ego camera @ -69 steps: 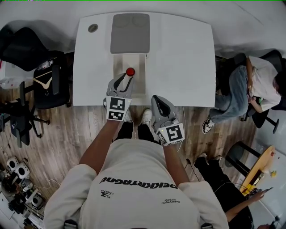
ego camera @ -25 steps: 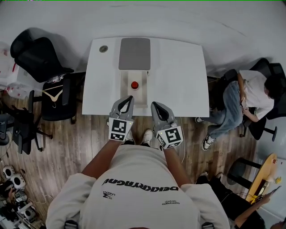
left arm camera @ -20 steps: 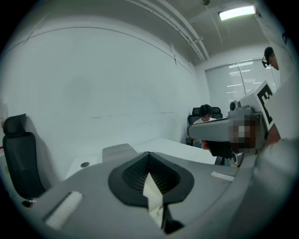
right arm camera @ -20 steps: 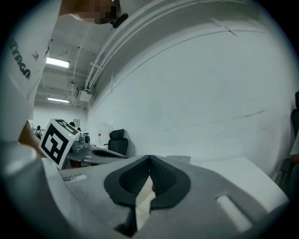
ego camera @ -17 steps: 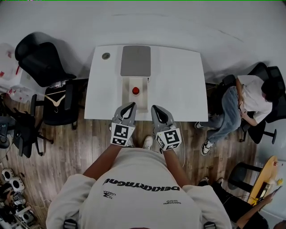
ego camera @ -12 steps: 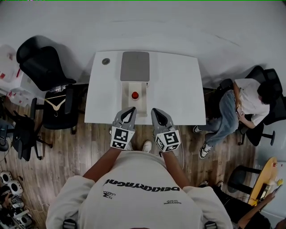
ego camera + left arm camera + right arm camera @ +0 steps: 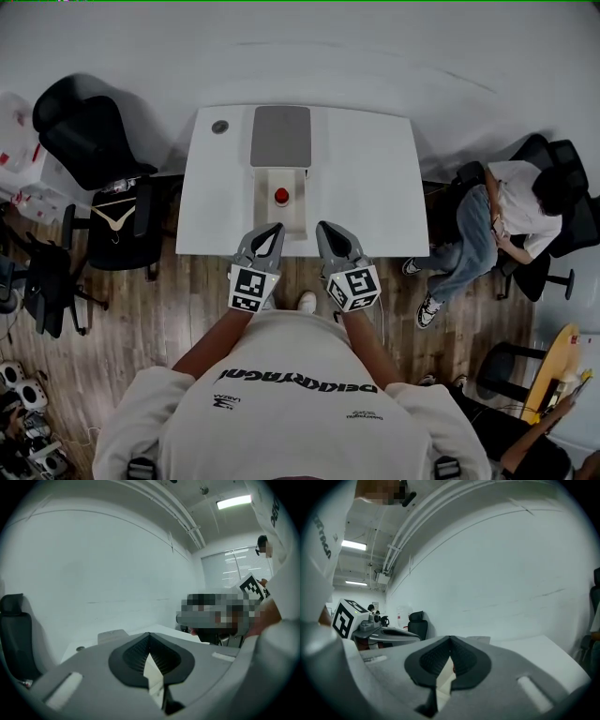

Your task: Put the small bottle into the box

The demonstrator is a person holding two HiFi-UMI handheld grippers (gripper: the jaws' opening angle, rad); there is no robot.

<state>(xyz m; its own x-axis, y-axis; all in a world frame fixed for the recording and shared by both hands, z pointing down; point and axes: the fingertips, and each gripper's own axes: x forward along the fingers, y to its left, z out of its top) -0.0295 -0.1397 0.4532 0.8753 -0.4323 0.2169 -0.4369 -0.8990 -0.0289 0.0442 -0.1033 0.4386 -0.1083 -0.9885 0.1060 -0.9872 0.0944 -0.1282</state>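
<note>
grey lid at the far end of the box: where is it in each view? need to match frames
Head view: the grey lid is upper centre, just beyond the box.
Left gripper view: grey lid is low, left of centre.
Right gripper view: grey lid is low, right of centre.
Shared landmark: the white table it lies on, also seen at and.

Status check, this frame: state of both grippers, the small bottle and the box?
left gripper: shut, empty, held at the near edge of the table
right gripper: shut, empty, beside the left one
small bottle: inside the box, red cap up, not touched by either gripper
box: open at the top, on the table
</note>
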